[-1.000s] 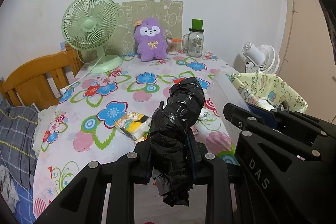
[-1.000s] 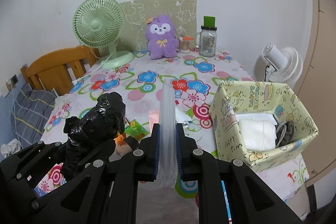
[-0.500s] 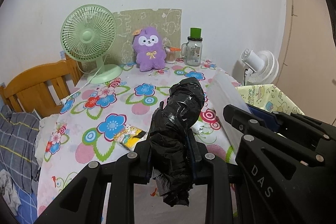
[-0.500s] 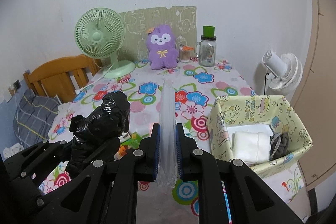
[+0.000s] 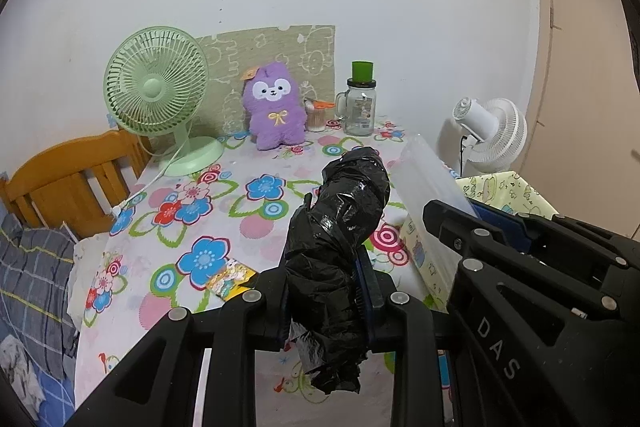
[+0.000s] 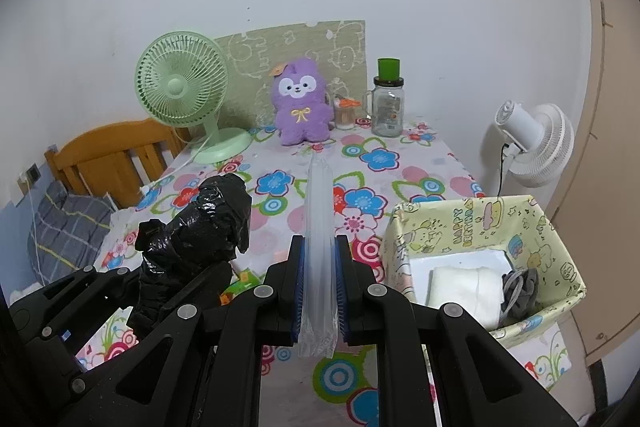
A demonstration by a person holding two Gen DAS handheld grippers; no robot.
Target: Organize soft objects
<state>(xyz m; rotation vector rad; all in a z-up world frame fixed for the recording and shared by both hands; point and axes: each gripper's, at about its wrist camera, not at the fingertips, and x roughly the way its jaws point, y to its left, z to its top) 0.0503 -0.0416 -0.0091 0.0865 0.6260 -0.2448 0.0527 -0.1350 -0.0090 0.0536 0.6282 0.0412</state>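
My left gripper (image 5: 326, 301) is shut on a crumpled black plastic bag roll (image 5: 340, 227) and holds it above the flowered table (image 5: 180, 211); the roll also shows in the right wrist view (image 6: 200, 227). My right gripper (image 6: 319, 289) is shut on a clear plastic bag pack (image 6: 318, 223), held upright above the table; the pack also shows in the left wrist view (image 5: 430, 179). A yellow-green patterned box (image 6: 476, 223) stands at the right, holding a white folded cloth (image 6: 464, 291) and a grey item (image 6: 520, 287). A purple plush toy (image 6: 300, 107) sits at the back.
A green desk fan (image 6: 184, 95), a glass jar with a green lid (image 6: 388, 103) and a small cup (image 6: 346, 113) stand at the back. A small colourful packet (image 5: 230, 281) lies on the table. A wooden chair (image 5: 72, 179) and a white fan (image 6: 532, 143) flank the table.
Both grippers have risen and drawn back from the table with their bags still held. The table, the box and the packet now look farther away.
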